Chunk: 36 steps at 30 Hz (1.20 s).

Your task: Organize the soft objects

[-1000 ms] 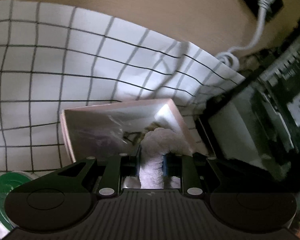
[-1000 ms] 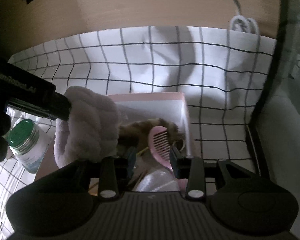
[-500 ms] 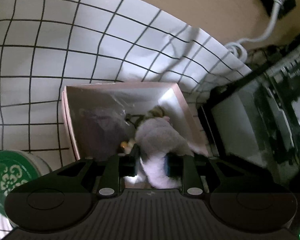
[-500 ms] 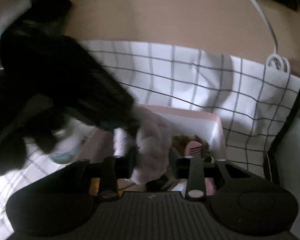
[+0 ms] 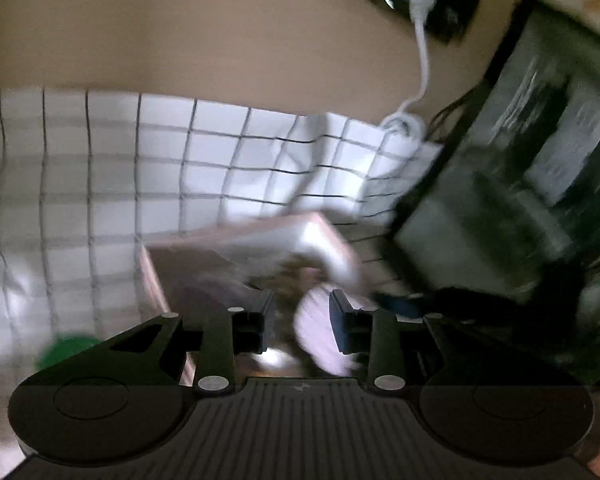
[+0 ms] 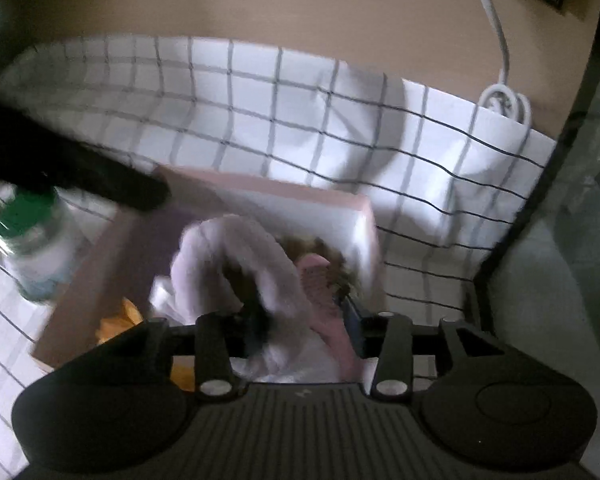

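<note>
Left gripper [image 5: 300,316] hovers open over the pink box [image 6: 300,196] near the bench's back edge; right gripper [image 6: 304,324], also open, straddles the fluffy lilac headband [image 6: 220,252] lying inside the box, gripping nothing.

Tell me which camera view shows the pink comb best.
The right wrist view: the pink comb lies in the pink box, beside the fluffy band. The left wrist view is blurred; no comb can be made out.

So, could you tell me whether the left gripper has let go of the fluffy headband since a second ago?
Yes. The left gripper has opened, and the fluffy headband now lies in the pink box.
</note>
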Each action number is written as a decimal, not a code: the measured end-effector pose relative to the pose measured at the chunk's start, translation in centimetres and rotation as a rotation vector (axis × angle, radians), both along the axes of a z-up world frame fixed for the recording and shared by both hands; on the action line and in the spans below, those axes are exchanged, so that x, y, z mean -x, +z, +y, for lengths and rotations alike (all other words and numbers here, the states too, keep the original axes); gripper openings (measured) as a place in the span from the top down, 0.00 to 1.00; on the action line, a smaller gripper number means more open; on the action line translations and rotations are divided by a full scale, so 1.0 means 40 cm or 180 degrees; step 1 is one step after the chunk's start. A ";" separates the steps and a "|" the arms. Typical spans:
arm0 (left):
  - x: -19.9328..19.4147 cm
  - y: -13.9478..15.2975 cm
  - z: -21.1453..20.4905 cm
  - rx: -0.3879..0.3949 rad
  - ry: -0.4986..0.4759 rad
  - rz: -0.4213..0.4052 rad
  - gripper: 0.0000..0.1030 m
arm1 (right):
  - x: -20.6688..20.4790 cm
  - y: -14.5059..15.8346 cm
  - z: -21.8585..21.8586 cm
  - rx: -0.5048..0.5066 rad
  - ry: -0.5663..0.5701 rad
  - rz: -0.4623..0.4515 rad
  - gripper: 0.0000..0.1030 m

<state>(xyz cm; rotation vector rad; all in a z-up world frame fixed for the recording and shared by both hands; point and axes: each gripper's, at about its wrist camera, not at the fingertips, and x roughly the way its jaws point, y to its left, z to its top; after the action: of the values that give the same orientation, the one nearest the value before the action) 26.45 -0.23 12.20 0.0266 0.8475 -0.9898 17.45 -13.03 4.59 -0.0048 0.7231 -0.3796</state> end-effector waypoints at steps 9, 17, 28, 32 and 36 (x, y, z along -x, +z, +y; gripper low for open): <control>0.063 -0.009 0.125 -0.0156 0.0611 -0.0157 0.68 | 0.129 0.069 0.039 -0.0605 0.0179 -0.0640 0.54; 0.157 -0.057 0.216 -0.0227 0.0555 0.0007 0.68 | 0.132 0.081 0.078 -0.0718 0.0134 -0.0616 0.51; 0.194 -0.138 0.417 -0.0383 0.0731 0.0098 0.68 | -0.057 -0.032 -0.048 -0.0779 -0.0377 -0.0066 0.70; 0.175 -0.198 0.436 -0.0331 0.0905 0.0179 0.68 | -0.036 -0.030 -0.061 -0.0986 -0.0436 -0.0103 0.67; 0.184 -0.232 0.420 -0.0236 0.1044 0.0095 0.68 | 0.006 -0.025 -0.055 -0.1051 -0.0477 -0.0005 0.52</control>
<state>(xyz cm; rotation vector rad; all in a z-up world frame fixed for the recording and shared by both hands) 19.07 16.57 2.93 -0.0623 0.8831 -0.6523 17.23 -15.23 3.58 0.3629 0.7800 -0.3993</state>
